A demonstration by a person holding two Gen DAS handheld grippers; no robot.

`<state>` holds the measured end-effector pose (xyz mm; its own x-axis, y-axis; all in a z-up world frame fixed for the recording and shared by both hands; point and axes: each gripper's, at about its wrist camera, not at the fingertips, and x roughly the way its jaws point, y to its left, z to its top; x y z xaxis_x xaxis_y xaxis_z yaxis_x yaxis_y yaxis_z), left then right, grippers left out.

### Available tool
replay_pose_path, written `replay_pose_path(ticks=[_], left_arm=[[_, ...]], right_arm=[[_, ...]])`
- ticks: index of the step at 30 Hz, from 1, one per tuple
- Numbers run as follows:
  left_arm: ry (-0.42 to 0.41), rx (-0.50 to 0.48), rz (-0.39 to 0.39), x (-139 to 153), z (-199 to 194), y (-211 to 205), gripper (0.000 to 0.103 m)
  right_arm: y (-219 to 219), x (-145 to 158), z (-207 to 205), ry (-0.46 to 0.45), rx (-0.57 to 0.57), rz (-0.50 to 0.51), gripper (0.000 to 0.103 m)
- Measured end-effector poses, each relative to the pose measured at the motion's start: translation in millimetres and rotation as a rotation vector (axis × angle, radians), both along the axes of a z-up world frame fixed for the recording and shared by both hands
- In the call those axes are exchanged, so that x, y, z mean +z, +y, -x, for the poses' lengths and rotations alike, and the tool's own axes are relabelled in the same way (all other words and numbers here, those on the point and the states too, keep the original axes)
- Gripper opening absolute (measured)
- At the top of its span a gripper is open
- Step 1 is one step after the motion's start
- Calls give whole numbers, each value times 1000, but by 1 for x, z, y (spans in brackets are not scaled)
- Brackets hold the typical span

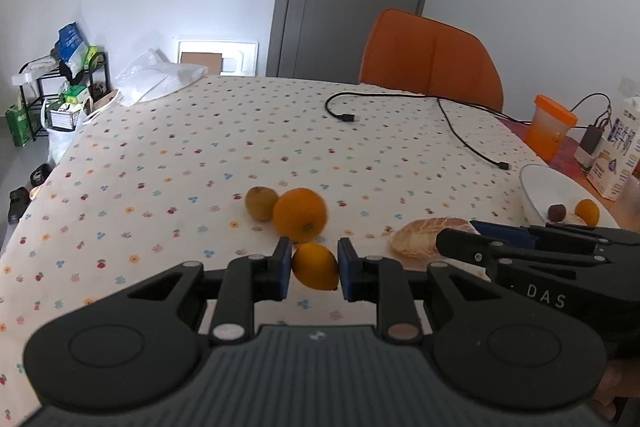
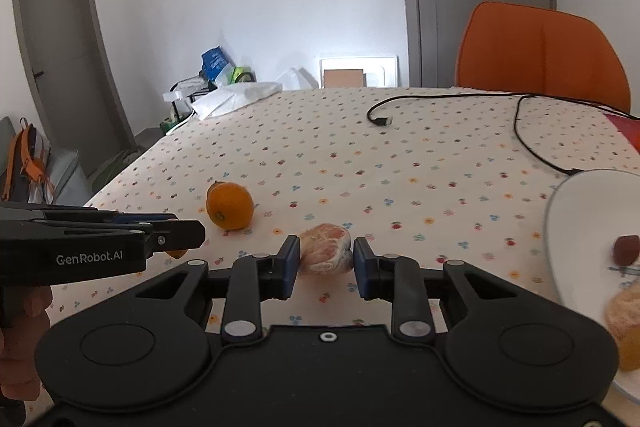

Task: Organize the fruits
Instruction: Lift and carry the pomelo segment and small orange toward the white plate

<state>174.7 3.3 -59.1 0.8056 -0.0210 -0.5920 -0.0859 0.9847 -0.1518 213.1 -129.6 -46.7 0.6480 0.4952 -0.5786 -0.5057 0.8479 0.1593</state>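
Partway through — white bowl (image 1: pixel 536 187) at 3 o'clock holding some fruit already, left gripper (image 1: pixel 313 267) pinching small orange (image 1: pixel 315 266), right gripper (image 2: pixel 326 261) clamping peeled citrus (image 2: pixel 325 254) — large orange (image 1: pixel 300 214), kiwi (image 1: pixel 259 202) at 12, still on tablecloth (image 1: pixel 200 155).

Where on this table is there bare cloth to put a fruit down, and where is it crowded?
Bare cloth: the wide stretch between the kiwi and the plastic bag, and the middle band between the orange and the cable. Crowded: the near edge, with both grippers, the lemon, the peeled fruit and the bowl.
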Motion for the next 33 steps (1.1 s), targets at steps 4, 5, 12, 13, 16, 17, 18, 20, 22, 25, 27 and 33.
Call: replay_pose_path(ticks=[4,5,12,13,16,17,18,20,22,25,27,33], left_arm=[[-8,-17,-5,2,1,-9,23],[-9,-20,-6,3,1,-10,23],[2,-19,-14,-1,4,-10,23],[3,-17,-15,-1,4,-9,23],[10,-12,-17,-4,5,-4,23],[13,-11,-16,-5,5,-1,23],[14,-10,-15,-6,5,0,23],[18,-5,-13,-8,5,4,23],[23,0,-13,-10,5,8,23],[30,7,-10,-13,5,13,23],[32,10,-9,-14,6,16,23],[32,19,-5,-15,8,21,23]], right_arm=[[-11,4,4,-11,-16,-6,27],[-13,5,5,-12,-19,-6,27],[-20,-3,6,31,-24,0,29],[-19,-4,6,31,-26,7,32],[-14,-8,5,34,-25,12,40],[-13,-9,4,39,-21,9,44],[-11,-11,3,42,-14,11,47],[-5,-13,2,42,-2,22,54],[-1,-15,0,46,3,30,55],[4,-20,-2,51,2,47,56],[6,-21,-2,39,3,53,56],[10,-23,-1,9,8,88,49]])
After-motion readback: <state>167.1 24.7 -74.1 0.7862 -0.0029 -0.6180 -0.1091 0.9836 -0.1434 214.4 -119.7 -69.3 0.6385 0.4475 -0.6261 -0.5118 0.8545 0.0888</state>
